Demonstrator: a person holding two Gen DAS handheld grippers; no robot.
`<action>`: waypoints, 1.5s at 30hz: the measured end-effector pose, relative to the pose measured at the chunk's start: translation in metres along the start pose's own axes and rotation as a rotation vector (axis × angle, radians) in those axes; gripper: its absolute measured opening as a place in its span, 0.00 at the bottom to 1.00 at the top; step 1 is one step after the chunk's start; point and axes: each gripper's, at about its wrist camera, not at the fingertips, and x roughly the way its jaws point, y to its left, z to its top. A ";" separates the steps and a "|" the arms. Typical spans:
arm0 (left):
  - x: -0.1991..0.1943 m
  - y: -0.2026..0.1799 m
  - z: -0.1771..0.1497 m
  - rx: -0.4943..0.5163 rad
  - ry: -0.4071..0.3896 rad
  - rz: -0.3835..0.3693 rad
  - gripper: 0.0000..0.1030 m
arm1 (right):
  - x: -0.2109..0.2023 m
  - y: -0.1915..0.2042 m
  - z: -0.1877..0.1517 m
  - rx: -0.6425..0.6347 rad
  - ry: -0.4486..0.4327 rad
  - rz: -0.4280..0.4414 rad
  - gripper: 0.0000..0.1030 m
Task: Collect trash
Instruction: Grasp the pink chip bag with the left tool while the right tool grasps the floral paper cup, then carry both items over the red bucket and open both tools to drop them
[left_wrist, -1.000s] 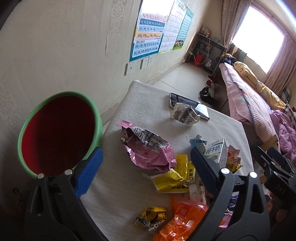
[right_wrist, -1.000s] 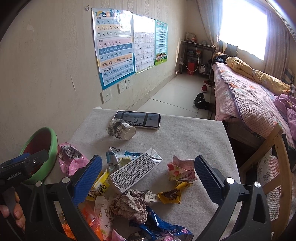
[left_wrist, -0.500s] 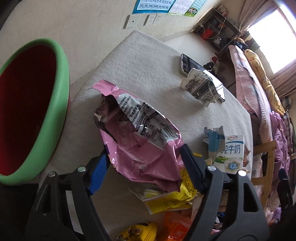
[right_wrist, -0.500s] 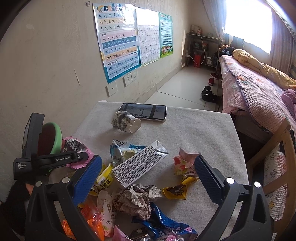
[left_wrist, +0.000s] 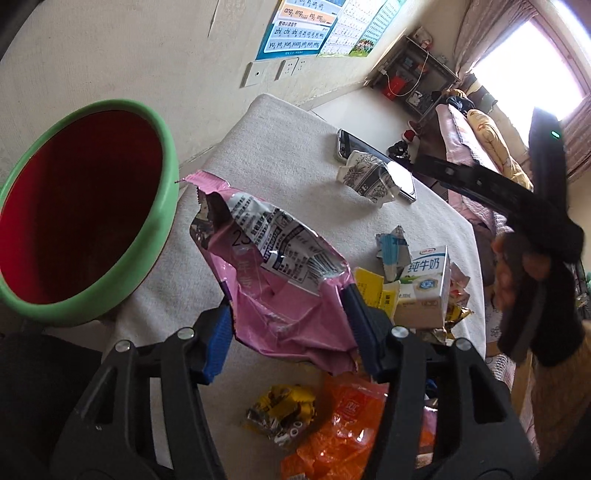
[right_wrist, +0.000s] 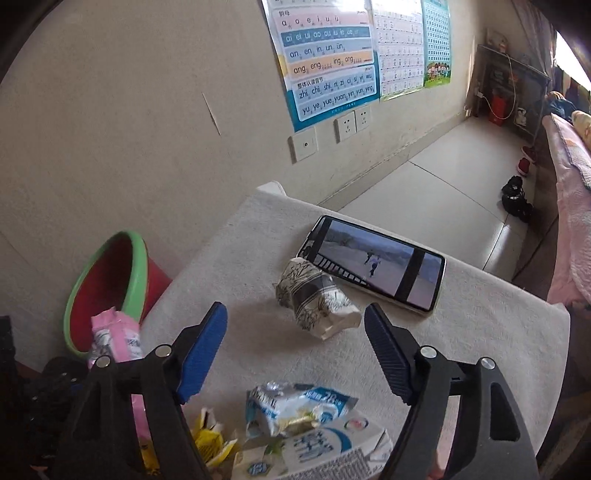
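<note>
My left gripper (left_wrist: 290, 332) is shut on a crumpled pink snack bag (left_wrist: 280, 277) and holds it above the table, beside the red bin with a green rim (left_wrist: 74, 210). My right gripper (right_wrist: 295, 350) is open and empty, its fingers either side of and just short of a crushed patterned paper cup (right_wrist: 317, 299). The pink bag (right_wrist: 114, 336) and the bin (right_wrist: 107, 284) also show at the left of the right wrist view. A white milk carton (left_wrist: 424, 288) and several wrappers lie on the white table (left_wrist: 280, 144).
A phone (right_wrist: 376, 266) with its screen lit lies just behind the cup. Yellow (left_wrist: 284, 413) and orange (left_wrist: 340, 432) wrappers lie below the left gripper. A blue-white wrapper (right_wrist: 299, 406) lies under the right gripper. A wall runs along the left, a bed stands on the right.
My left gripper has closed on the pink bag and lifted it toward the bin. My right gripper has moved forward and down to the paper cup.
</note>
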 end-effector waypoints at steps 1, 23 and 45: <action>-0.005 0.002 -0.002 -0.004 -0.006 -0.001 0.54 | 0.012 -0.001 0.007 -0.019 0.021 -0.016 0.72; -0.023 0.034 -0.008 -0.087 -0.052 0.005 0.54 | -0.029 0.073 -0.038 -0.044 0.023 0.139 0.43; -0.077 0.135 0.037 -0.149 -0.175 0.186 0.54 | -0.024 0.182 -0.036 0.047 -0.002 0.301 0.43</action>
